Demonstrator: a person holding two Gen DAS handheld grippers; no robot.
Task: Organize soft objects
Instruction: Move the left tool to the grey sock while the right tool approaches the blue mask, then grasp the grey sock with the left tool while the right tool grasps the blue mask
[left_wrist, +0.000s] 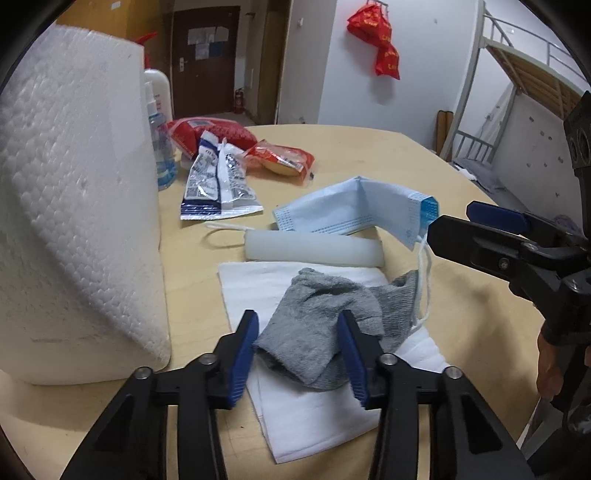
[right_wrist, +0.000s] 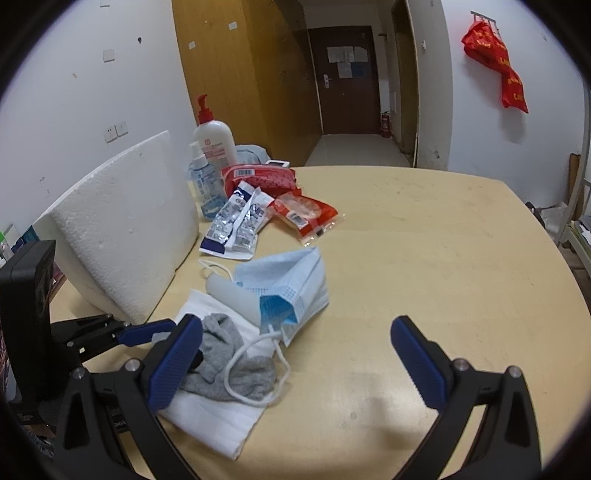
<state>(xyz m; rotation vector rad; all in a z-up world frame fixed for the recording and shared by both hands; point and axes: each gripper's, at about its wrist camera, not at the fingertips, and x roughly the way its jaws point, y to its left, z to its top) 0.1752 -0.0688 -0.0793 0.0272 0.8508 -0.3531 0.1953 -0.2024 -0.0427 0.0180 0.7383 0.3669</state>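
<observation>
A crumpled grey sock (left_wrist: 314, 332) lies on a folded white cloth (left_wrist: 306, 417) near the table's front. My left gripper (left_wrist: 299, 332) has its blue pads against both sides of the sock, shut on it. Just behind lie a white soft cylinder (left_wrist: 314, 249) and a light blue face mask (left_wrist: 343, 210), whose ear loop trails over the sock. In the right wrist view my right gripper (right_wrist: 295, 325) stands wide open over the table, with the mask (right_wrist: 295, 280) and its loop just ahead and the sock (right_wrist: 255, 373) by its left finger. Nothing is between its pads.
A big white foam block (left_wrist: 74, 221) stands at the left, close to my left gripper. Behind it are a pump bottle (right_wrist: 216, 144) and a blue spray bottle (right_wrist: 203, 184). Silver sachets (left_wrist: 218, 181) and red snack packets (left_wrist: 280, 158) lie further back. The table (right_wrist: 443, 258) stretches bare to the right.
</observation>
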